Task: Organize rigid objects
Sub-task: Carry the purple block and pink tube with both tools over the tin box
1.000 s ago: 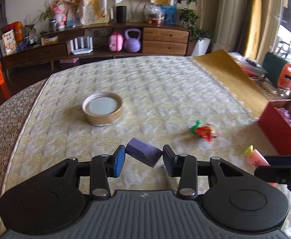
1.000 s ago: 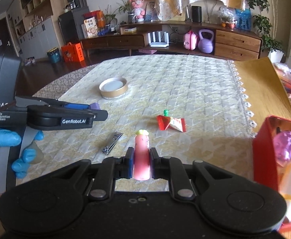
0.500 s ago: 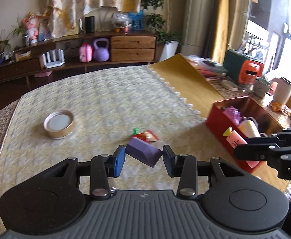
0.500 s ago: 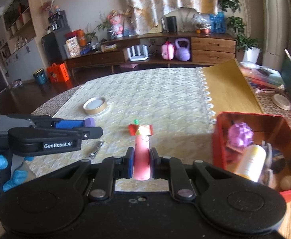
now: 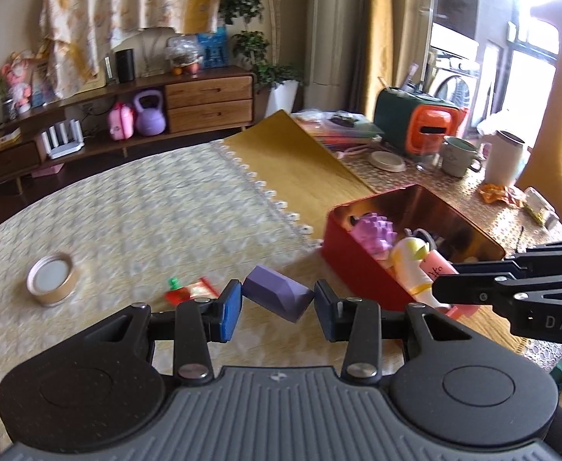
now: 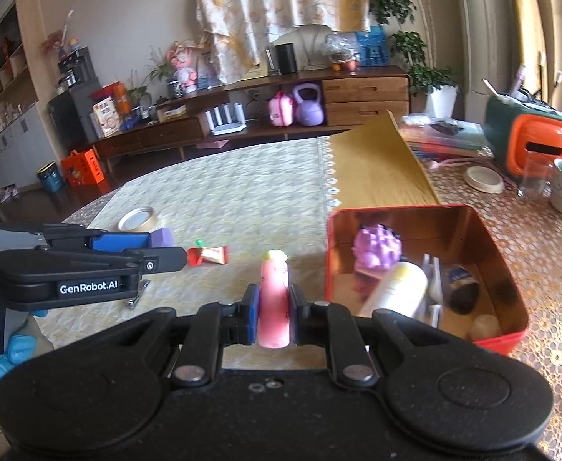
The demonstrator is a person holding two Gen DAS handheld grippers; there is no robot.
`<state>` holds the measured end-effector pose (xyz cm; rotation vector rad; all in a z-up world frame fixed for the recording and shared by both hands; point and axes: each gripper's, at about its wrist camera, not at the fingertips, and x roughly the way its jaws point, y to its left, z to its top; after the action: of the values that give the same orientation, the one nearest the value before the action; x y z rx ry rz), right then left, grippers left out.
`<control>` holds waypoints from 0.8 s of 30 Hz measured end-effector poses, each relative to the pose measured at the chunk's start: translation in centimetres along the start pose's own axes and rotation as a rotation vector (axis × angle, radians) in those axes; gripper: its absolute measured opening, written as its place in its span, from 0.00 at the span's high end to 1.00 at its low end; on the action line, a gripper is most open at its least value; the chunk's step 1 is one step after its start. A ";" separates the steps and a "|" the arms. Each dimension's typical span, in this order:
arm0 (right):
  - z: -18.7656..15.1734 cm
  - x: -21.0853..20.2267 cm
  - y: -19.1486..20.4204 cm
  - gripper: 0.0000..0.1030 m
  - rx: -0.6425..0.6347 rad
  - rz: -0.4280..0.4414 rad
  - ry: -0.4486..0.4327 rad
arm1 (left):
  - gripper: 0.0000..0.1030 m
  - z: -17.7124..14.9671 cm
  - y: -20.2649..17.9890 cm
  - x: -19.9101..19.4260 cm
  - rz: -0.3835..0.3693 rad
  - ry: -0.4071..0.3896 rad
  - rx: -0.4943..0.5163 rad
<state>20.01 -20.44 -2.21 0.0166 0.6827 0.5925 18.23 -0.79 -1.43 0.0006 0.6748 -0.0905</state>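
Purple block, tilted, is clamped between the blue pads of the left tongs above the cloth-covered surface, near the red tin box. Right tongs grip a pink tube upright, just left of that box, which already holds a purple toy and a cream bottle.
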 end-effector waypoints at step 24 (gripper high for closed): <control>-1.0 1.8 -9.0 0.86 0.084 -0.103 0.019 | 0.61 5.7 -10.0 9.2 -0.124 0.045 0.122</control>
<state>25.10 -27.25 -5.88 0.0541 0.7224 0.4653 28.12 -11.66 -2.41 0.0779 0.7129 -0.2514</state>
